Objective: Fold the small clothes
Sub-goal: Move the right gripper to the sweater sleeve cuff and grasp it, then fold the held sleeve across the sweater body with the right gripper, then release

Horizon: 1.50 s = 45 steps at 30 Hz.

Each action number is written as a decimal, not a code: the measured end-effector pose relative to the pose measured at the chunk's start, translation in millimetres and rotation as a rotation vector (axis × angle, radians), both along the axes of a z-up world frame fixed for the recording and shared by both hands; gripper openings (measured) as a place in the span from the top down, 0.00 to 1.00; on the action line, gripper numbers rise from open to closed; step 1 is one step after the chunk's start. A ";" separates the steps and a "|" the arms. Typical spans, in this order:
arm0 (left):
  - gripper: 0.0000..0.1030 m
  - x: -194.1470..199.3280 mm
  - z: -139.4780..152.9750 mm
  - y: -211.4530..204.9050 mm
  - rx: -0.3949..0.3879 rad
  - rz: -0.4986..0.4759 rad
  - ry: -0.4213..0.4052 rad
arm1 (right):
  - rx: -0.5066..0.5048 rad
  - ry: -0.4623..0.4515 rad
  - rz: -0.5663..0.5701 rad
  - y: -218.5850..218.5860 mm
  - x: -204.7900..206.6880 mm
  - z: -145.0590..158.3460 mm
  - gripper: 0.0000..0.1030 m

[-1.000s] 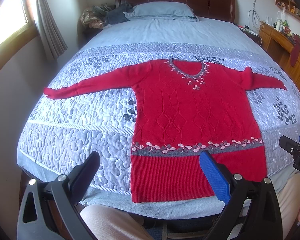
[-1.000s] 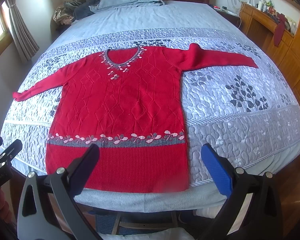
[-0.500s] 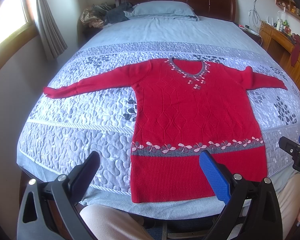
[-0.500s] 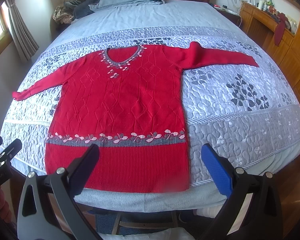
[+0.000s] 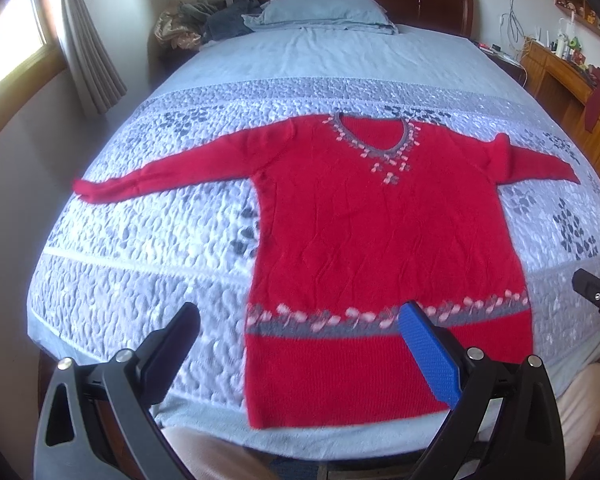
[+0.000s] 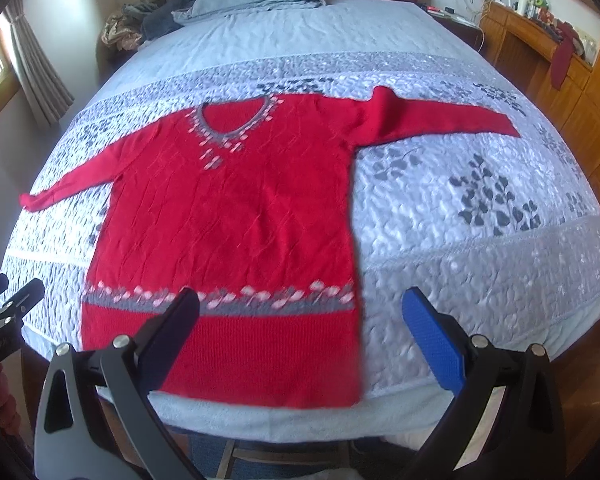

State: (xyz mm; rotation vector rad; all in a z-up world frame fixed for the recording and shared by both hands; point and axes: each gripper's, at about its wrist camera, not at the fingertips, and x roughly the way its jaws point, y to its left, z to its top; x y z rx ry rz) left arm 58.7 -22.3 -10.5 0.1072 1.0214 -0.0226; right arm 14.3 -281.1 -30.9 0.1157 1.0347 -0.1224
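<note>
Bedroom, quilted bedspread [image 5: 148, 240] over a wood-headboard bed. Red sweater [image 5: 380, 240] lies flat, face up, centre of the bed, neckline toward 12 o'clock, hem at the near edge, sleeves out at 9 and 3. Left tool [image 5: 296, 344] released, hanging above the hem's left corner, not touching. Right tool [image 6: 300, 320] likewise spread wide over the hem's right corner. Pillow [image 5: 324, 12] at 12 o'clock by the headboard; curtain [image 5: 88, 44] at 10; wooden cabinets [image 6: 540, 52] at 2.
</note>
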 end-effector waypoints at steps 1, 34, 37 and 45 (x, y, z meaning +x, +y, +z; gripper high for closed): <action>0.04 9.7 1.1 -6.3 -0.003 -0.003 -0.002 | 0.000 0.001 -0.007 -13.4 9.3 2.1 0.02; 0.04 302.8 -104.2 -361.6 -0.043 -0.161 0.088 | 0.221 0.239 -0.372 -535.5 258.3 -120.6 0.03; 0.04 307.8 -109.9 -358.8 -0.033 -0.146 0.096 | 0.241 0.237 -0.377 -536.3 265.2 -128.7 0.03; 0.04 309.8 -120.4 -346.5 -0.016 -0.122 0.109 | 0.248 0.211 -0.323 -529.5 271.9 -126.2 0.67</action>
